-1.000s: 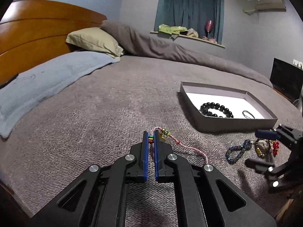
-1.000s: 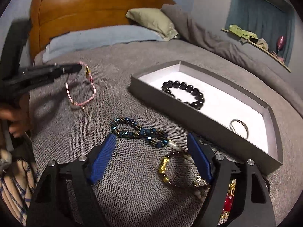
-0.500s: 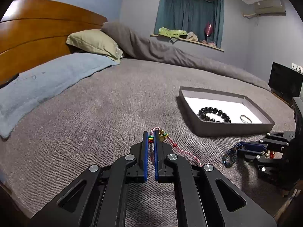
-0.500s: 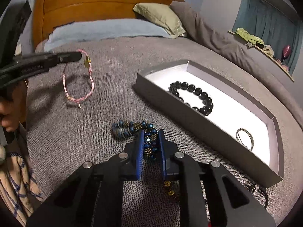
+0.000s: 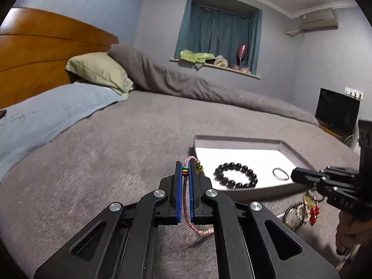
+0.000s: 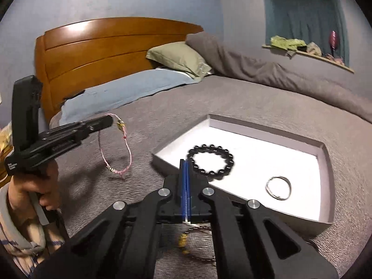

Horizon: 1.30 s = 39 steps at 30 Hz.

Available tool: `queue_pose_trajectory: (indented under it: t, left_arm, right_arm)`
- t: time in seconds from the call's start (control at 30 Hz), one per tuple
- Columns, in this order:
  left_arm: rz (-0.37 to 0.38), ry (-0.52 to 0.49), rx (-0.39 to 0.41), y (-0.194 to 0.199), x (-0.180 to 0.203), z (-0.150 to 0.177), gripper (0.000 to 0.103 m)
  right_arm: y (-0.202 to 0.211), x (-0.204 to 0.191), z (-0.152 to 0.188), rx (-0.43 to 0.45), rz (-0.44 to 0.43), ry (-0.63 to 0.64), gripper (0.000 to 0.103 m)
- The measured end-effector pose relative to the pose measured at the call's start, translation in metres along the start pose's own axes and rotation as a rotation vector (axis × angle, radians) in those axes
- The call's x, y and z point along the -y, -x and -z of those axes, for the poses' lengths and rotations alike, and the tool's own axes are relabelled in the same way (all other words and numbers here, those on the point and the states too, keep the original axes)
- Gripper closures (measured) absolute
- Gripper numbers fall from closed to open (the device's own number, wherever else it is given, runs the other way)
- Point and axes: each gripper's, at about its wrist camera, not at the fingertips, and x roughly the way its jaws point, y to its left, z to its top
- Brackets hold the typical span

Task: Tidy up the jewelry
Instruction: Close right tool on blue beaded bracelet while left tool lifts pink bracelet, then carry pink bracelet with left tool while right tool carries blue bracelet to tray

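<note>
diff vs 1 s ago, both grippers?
The right gripper went from open above the bracelets on the bed to shut, and rose toward the gray box; a gold-beaded bracelet dangles beneath it, though the pinch itself is hidden. The left gripper, shut on the pink cord bracelet throughout, lifted it nearer the box. The black bead bracelet and metal ring stayed put inside.

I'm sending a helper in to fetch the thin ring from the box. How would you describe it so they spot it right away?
On the grey bed lies a shallow grey box with a white floor. Two things lie inside: a black bead bracelet and, apart from it toward the box's far end, the thin ring. It is one plain silvery wire hoop, smaller than the bracelet and beadless.
</note>
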Motion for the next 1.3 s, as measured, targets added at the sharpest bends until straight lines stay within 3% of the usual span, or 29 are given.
queue_pose_trajectory:
  t: [0.13,0.23,0.33,0.4,0.43,0.77,0.83,0.97,1.13,1.3]
  left_arm:
    - [0.005,-0.007,-0.011,-0.005,0.004,0.001,0.097]
    - [0.001,-0.011,-0.020,-0.006,0.003,0.003,0.097]
    - [-0.006,-0.008,-0.025,-0.005,-0.001,0.004,0.097]
    - [-0.009,-0.008,-0.031,-0.005,-0.003,0.005,0.097]
    - [-0.011,-0.009,-0.032,-0.004,-0.004,0.006,0.097]
    - [-0.017,0.006,-0.027,0.002,-0.013,0.006,0.097]
    - [-0.014,0.005,-0.026,0.002,-0.012,0.006,0.097]
    - [-0.007,0.003,-0.019,0.002,-0.009,0.004,0.097]
    - [0.006,0.008,-0.010,0.000,-0.005,-0.001,0.097]
    - [0.048,0.006,0.029,-0.005,0.008,-0.013,0.097]
  right_arm:
    - [-0.004,0.002,0.006,-0.043,-0.001,-0.002,0.103]
    - [-0.008,-0.005,0.013,-0.076,-0.020,0.012,0.094]
    - [-0.011,-0.022,0.022,-0.107,-0.045,0.063,0.092]
    - [-0.015,-0.034,0.030,-0.131,-0.057,0.098,0.078]
    - [-0.016,-0.039,0.034,-0.145,-0.062,0.117,0.077]
    - [-0.036,-0.063,0.065,-0.288,-0.006,0.215,0.080]
    - [-0.037,-0.063,0.064,-0.287,-0.005,0.214,0.096]
    - [-0.032,-0.059,0.059,-0.255,-0.024,0.190,0.096]
    - [-0.011,-0.049,0.035,-0.132,-0.062,0.131,0.096]
    - [0.014,-0.025,0.006,0.004,-0.043,0.052,0.096]
